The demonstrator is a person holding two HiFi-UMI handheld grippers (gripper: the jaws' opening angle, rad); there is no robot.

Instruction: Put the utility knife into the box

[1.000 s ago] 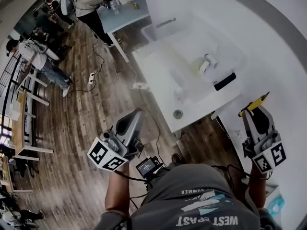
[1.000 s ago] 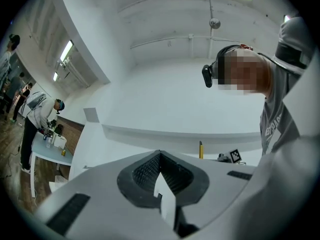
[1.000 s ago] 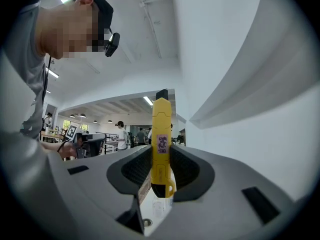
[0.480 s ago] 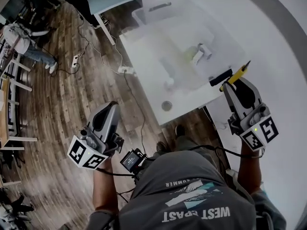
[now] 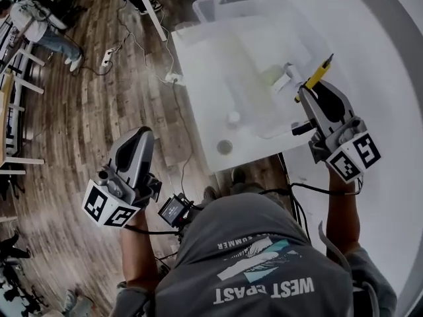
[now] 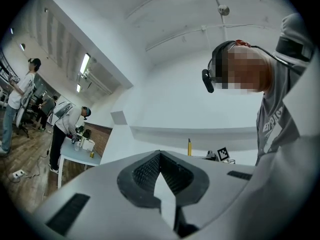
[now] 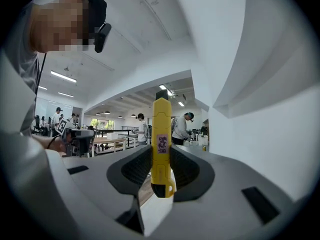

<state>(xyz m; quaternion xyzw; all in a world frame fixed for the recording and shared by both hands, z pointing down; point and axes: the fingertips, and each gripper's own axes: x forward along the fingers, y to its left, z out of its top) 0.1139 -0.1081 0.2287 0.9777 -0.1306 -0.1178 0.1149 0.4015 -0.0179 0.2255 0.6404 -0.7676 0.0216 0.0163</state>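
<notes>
You cannot read what the translucent plastic box [image 5: 210, 8] holds. Your right gripper [image 7: 161, 159] has its fingers [image 7: 132, 166] clamped on the yellow utility knife [image 7: 161, 134] between them. Your left gripper [image 6: 160, 156] is closed and empty.

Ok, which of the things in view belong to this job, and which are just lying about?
In the job:
- utility knife, clamped in the right gripper jaws
- box on the white table

Lying about:
- left gripper, jaws shut on nothing
- small round thing near the table edge
- power strip on the floor
</notes>
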